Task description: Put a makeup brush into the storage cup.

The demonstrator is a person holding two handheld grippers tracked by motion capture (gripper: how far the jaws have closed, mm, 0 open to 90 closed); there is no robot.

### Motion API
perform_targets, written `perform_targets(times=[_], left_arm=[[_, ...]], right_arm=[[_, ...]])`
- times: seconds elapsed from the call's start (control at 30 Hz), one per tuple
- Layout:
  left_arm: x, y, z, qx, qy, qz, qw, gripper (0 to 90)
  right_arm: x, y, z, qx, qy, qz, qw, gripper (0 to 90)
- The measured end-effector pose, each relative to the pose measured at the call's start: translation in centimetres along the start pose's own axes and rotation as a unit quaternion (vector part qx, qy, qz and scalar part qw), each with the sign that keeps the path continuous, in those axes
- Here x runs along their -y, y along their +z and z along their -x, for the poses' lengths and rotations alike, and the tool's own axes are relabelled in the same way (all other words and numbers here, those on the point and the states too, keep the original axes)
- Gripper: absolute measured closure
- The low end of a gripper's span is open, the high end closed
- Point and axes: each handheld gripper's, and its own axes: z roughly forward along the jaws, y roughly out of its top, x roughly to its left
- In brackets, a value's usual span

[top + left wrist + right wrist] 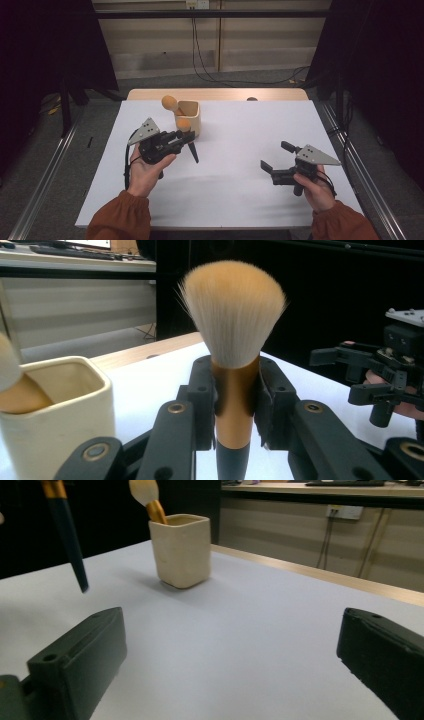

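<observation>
Black jaws of my left gripper [235, 405] clamp the brush [234, 340] by its gold ferrule; I keep it upright over the cup [189, 117], right gripper [274, 160] open, clear.

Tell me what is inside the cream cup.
One makeup brush stands in the cream cup, bristle head up, gold ferrule leaning on the rim. Its handle is hidden by the cup wall, as is the cup's bottom.
</observation>
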Motion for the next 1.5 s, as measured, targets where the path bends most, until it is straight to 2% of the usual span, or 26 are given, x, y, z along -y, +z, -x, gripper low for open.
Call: perform_targets(times=[0.33,0.43,0.5,0.7,0.8,1.07,1.1,1.3,1.5], left_arm=[[-1.3,-0.6,-1.2,-0.021,0.002,0.008,0.9997,72.3],[-1.7,-0.5,-1.4,-0.027,-0.002,0.014,0.9995,72.3],[-2.0,-0.4,-1.7,-0.031,-0.002,0.015,0.9994,72.2],[-2.9,-0.1,-2.1,-0.039,0.003,0.022,0.9990,72.3],[-3.4,0.0,-2.4,-0.043,0.003,0.025,0.9988,72.3],[-4.7,0.8,-3.4,-0.060,0.008,0.025,0.9978,72.2],[-4.8,1.0,-3.6,-0.065,0.011,0.024,0.9975,72.3],[-5.7,1.8,-4.4,-0.074,0.003,0.031,0.9968,72.3],[-6.4,2.8,-4.6,-0.076,0.012,0.032,0.9965,72.2]], right_arm=[[1.0,-2.2,1.1,0.019,0.017,0.001,0.9997,0.0],[1.1,-2.5,1.3,0.028,0.021,-0.006,0.9994,0.1],[1.1,-2.8,1.5,0.031,0.023,0.001,0.9992,0.2],[1.4,-3.0,1.7,0.030,0.026,0.006,0.9992,0.2],[1.7,-3.0,1.8,0.036,0.026,-0.001,0.9990,0.2],[1.8,-3.1,2.0,0.044,0.030,0.003,0.9986,0.0],[1.8,-3.1,1.9,0.043,0.032,0.003,0.9986,0.0],[1.8,-3.1,1.8,0.037,0.029,0.002,0.9989,0.0],[1.8,-3.2,1.8,0.028,0.030,0.007,0.9991,0.0]])
